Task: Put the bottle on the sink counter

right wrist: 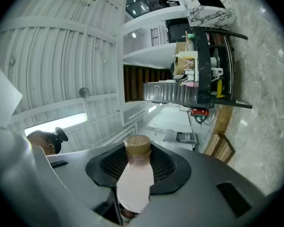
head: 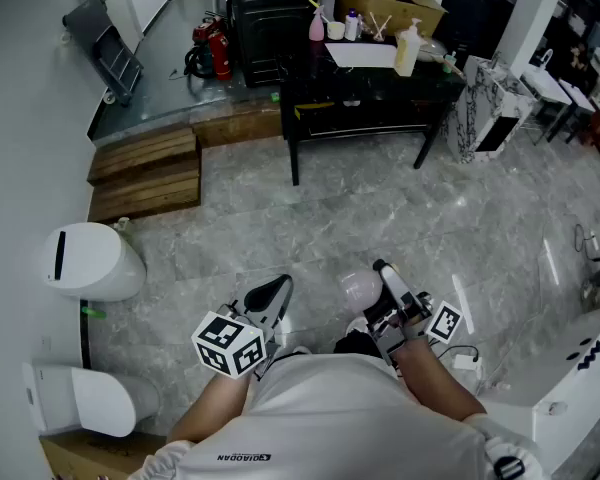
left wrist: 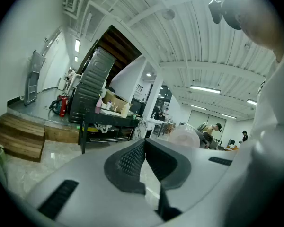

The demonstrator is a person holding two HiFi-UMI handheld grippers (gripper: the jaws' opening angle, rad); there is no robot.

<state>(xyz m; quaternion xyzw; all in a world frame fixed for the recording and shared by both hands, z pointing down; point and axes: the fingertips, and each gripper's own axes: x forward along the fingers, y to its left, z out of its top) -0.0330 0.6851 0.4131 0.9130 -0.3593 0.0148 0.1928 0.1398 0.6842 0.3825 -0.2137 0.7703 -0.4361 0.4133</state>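
Pink bottle (right wrist: 134,183) sits clamped in the right claw (right wrist: 138,167), cap (right wrist: 137,145) beyond the pads (right wrist: 109,164); probably light, smooth, slippery plastic, best held mid-body. Left claw (left wrist: 144,162) is closed, empty.

The bottle's (right wrist: 135,181) bottom end is hidden down between the right gripper's (right wrist: 136,167) jaws; the head view shows it only as a pale blur.

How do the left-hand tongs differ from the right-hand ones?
The left tongs are pressed shut on nothing; the right tongs clamp a pale pink bottle with a brown cap. The left tongs sit level, the right tongs rolled sideways. Both are grey with dark pads.
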